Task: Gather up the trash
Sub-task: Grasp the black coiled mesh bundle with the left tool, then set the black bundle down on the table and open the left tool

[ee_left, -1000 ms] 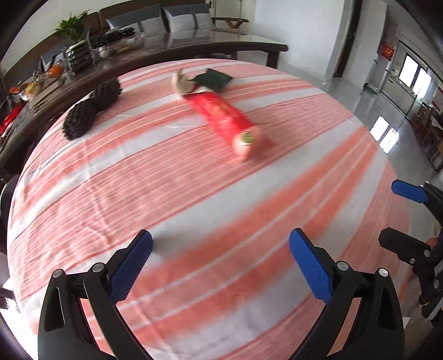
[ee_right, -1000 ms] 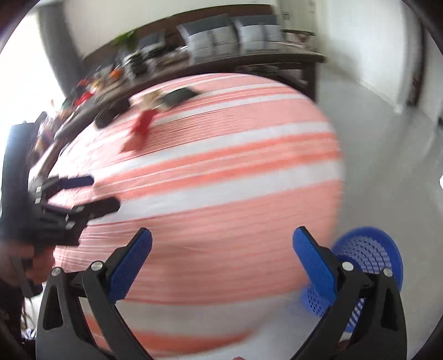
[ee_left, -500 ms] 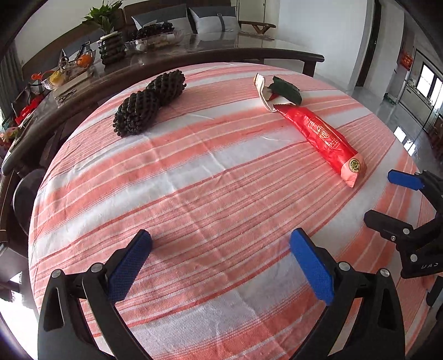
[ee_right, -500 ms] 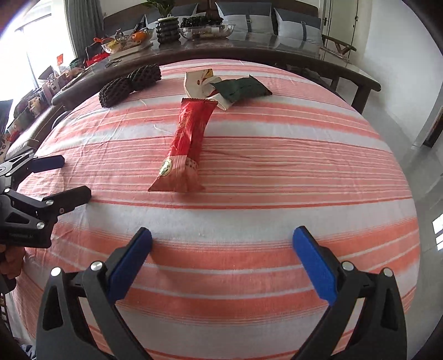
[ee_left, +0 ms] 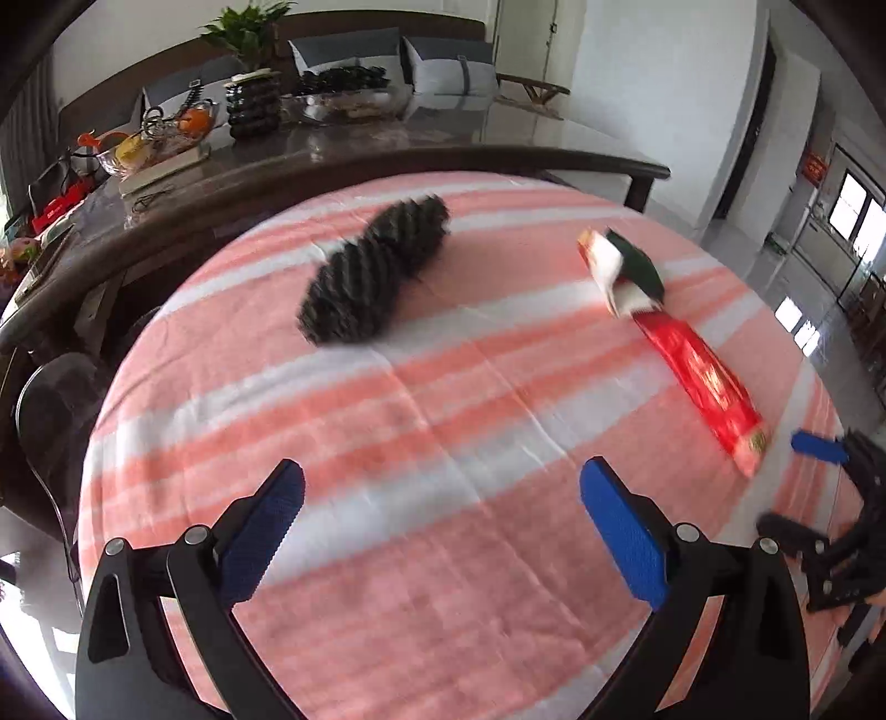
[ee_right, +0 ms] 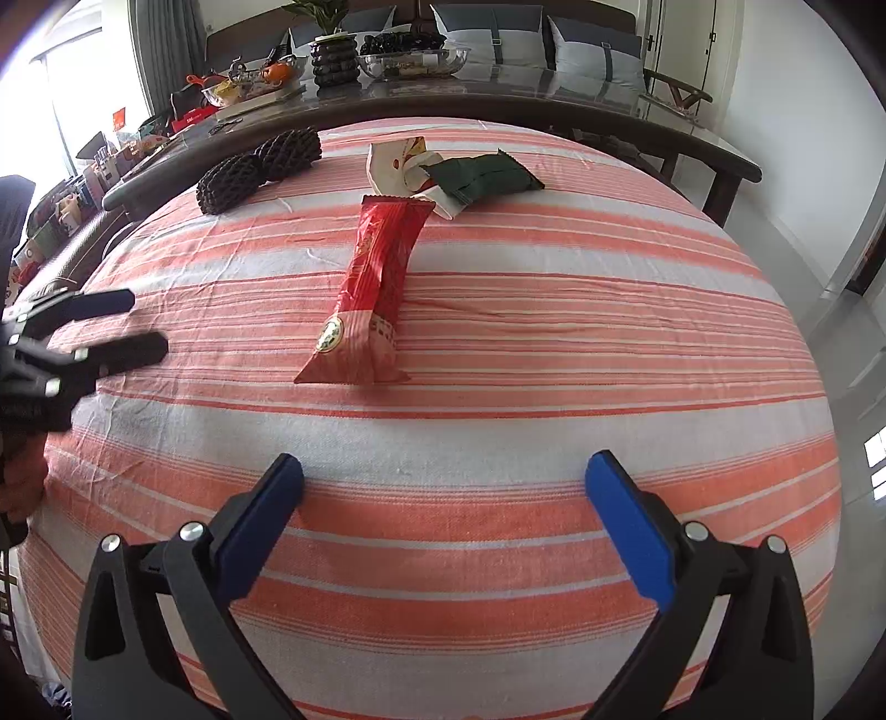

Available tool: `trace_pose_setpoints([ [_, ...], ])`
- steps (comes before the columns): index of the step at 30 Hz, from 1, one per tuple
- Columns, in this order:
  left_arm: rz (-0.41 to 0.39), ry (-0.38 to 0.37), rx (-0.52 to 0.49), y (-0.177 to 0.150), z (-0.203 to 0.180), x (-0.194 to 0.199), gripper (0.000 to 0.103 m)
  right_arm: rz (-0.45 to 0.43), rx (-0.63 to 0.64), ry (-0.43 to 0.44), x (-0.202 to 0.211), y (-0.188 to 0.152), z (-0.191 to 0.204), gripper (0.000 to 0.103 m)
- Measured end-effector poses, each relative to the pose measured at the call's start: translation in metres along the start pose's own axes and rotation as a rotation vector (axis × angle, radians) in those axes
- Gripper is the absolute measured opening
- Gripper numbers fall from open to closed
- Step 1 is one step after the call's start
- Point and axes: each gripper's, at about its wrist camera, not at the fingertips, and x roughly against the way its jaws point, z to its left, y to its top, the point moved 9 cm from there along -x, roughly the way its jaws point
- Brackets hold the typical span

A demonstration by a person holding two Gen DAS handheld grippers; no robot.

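Observation:
A long red snack wrapper [ee_right: 371, 293] lies on the round table with the orange-and-white striped cloth [ee_right: 554, 343]; it also shows in the left wrist view [ee_left: 700, 382]. Behind it lie a white crumpled wrapper [ee_right: 396, 163] and a dark green packet [ee_right: 482, 174]. Two black ribbed wrappers [ee_left: 371, 277] lie at the far left [ee_right: 255, 166]. My left gripper [ee_left: 443, 504] is open and empty over the near cloth. My right gripper [ee_right: 443, 498] is open and empty, short of the red wrapper. Each gripper shows in the other's view, the right [ee_left: 797, 487] and the left [ee_right: 119, 327].
A long dark table [ee_right: 498, 105] stands behind the round one, with a fruit bowl [ee_right: 249, 83], a black plant pot [ee_right: 335, 61] and a glass dish [ee_right: 412, 58]. Grey cushions [ee_right: 554, 41] line a bench at the back wall. Tiled floor [ee_right: 830, 266] lies at the right.
The left gripper has swung left and forward, so the black wrappers now sit near the middle of its view. The right gripper has edged forward toward the red wrapper. Both stay open.

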Motion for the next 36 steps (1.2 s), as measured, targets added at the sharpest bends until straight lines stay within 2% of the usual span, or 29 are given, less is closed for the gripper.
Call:
trace_pose_setpoints([
  [2,0.009,-0.033,0.032,0.023,0.015,-0.013,0.099,0.0,0.0,0.001,0.0,0.0,0.0,0.098],
  [4,0.034,-0.048,0.022,0.043,0.023,-0.032,0.099,0.0,0.0,0.001,0.0,0.0,0.0,0.098],
  [7,0.051,0.002,-0.033,0.065,0.03,-0.057,0.099,0.0,-0.001,0.002,0.0,-0.001,0.0,0.098],
  [13,0.087,-0.007,-0.09,0.079,0.026,-0.086,0.097,0.0,0.0,0.001,0.0,0.0,0.0,0.098],
  [14,0.086,-0.009,-0.104,0.079,0.024,-0.087,0.093,0.0,-0.001,0.001,0.0,0.0,0.0,0.098],
  [15,0.087,-0.007,-0.116,0.078,0.022,-0.087,0.077,0.0,0.0,0.001,0.0,0.0,0.0,0.098],
  [17,0.081,0.025,-0.137,0.077,0.022,-0.085,0.054,0.0,0.0,0.001,0.0,0.0,0.0,0.098],
  [18,0.08,0.017,-0.133,0.076,0.021,-0.082,0.041,0.0,0.0,0.001,0.0,0.0,0.0,0.098],
  [19,0.087,0.011,-0.118,0.073,0.02,-0.078,0.039,0.0,0.0,0.001,0.001,0.0,0.0,0.098],
  [22,0.093,0.033,-0.092,0.054,0.015,-0.057,0.038,0.0,0.0,0.002,0.0,0.0,0.0,0.098],
  [26,0.121,0.063,-0.062,0.01,0.0,-0.027,0.039,0.0,0.0,0.002,0.001,0.0,0.0,0.098],
  [30,0.106,0.05,-0.016,-0.025,-0.017,0.003,0.041,0.0,0.0,0.002,0.0,0.0,0.0,0.098],
  [33,0.106,0.006,0.033,-0.041,-0.026,0.015,0.042,0.0,0.0,0.002,0.0,0.0,0.0,0.098],
  [35,0.102,-0.008,0.042,-0.047,-0.033,0.02,0.05,0.0,0.0,0.002,0.001,0.0,0.0,0.098],
  [36,0.099,-0.008,0.034,-0.049,-0.035,0.021,0.061,0.0,-0.001,0.002,0.001,0.0,0.0,0.098],
])
